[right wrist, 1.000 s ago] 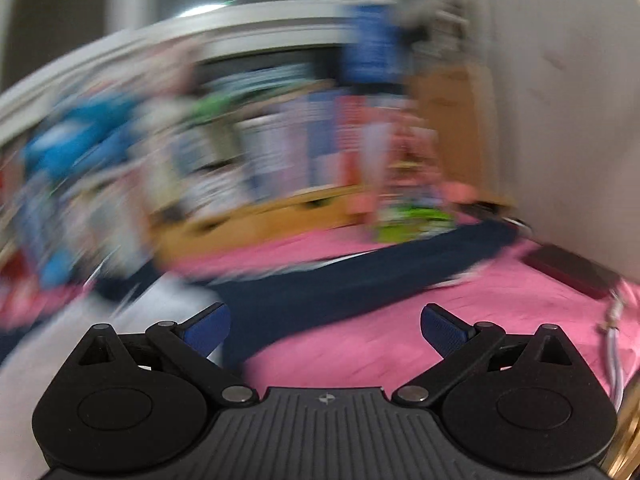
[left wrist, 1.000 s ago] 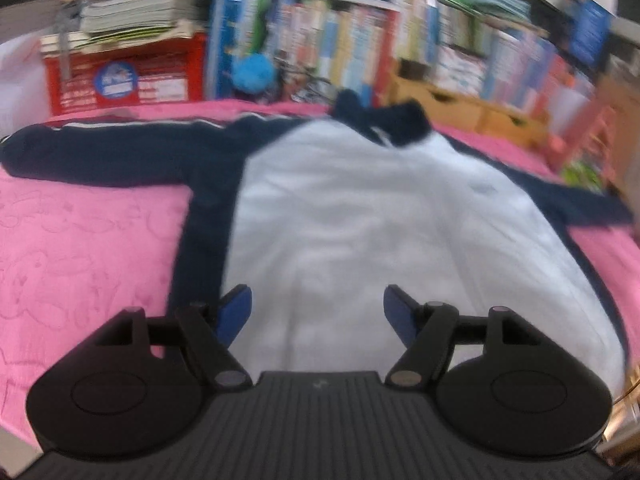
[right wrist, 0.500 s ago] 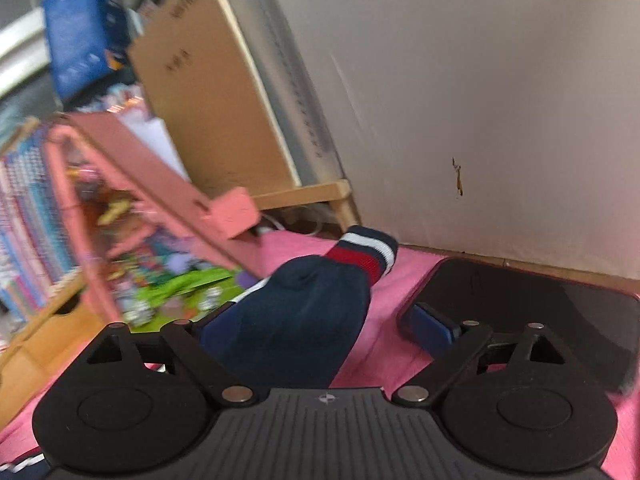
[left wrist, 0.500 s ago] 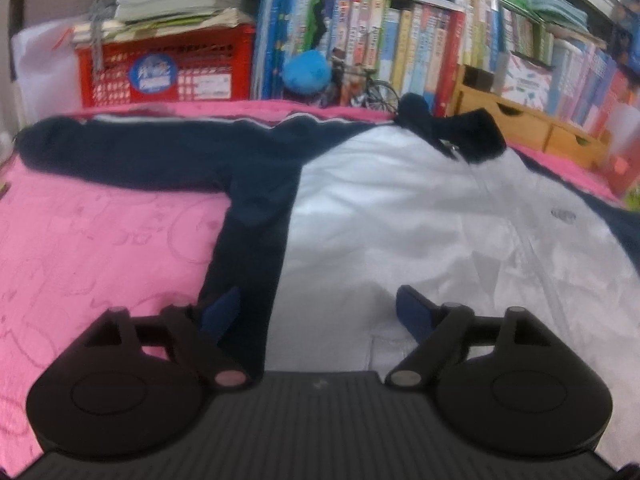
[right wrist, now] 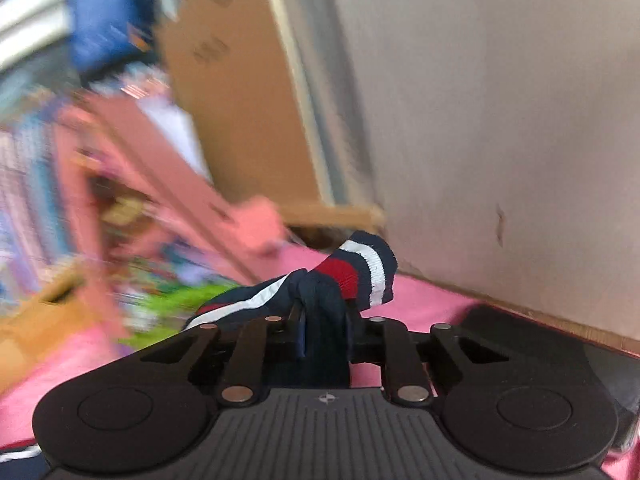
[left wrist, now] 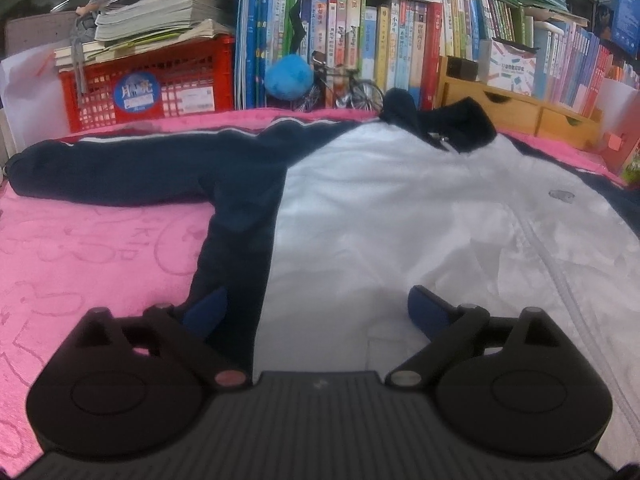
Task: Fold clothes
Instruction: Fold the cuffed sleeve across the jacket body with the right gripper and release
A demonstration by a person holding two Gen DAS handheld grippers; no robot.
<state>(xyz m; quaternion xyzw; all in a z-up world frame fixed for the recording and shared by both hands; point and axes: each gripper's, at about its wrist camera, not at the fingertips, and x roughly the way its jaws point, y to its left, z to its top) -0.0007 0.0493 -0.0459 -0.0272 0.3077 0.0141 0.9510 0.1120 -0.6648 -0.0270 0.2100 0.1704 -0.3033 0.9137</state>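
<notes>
A jacket with a white body (left wrist: pixel 420 216) and navy sleeves lies spread flat on a pink blanket (left wrist: pixel 92 248). Its left sleeve (left wrist: pixel 132 172) stretches out to the left and its navy collar (left wrist: pixel 440 120) points toward the shelves. My left gripper (left wrist: pixel 316 312) hovers low over the hem with its jaws opening. One fingertip (left wrist: pixel 206 310) is over the navy side panel and the other is over the white front, and nothing is pinched. In the right wrist view my right gripper (right wrist: pixel 324 332) is closing, its pads pressing the navy right sleeve just behind the red-and-white striped cuff (right wrist: pixel 360 276).
Behind the jacket stand a red crate (left wrist: pixel 148 88) stacked with papers, packed bookshelves (left wrist: pixel 360 40), a blue plush ball (left wrist: pixel 290 76) and wooden drawers (left wrist: pixel 516 108). Near the cuff are a cardboard box (right wrist: pixel 240 100), a wall (right wrist: pixel 500 120) and a dark flat pad (right wrist: pixel 540 344).
The right gripper swung right along the sleeve to its cuffed end and closed on it. The left gripper's jaws spread wider and it settled lower over the hem.
</notes>
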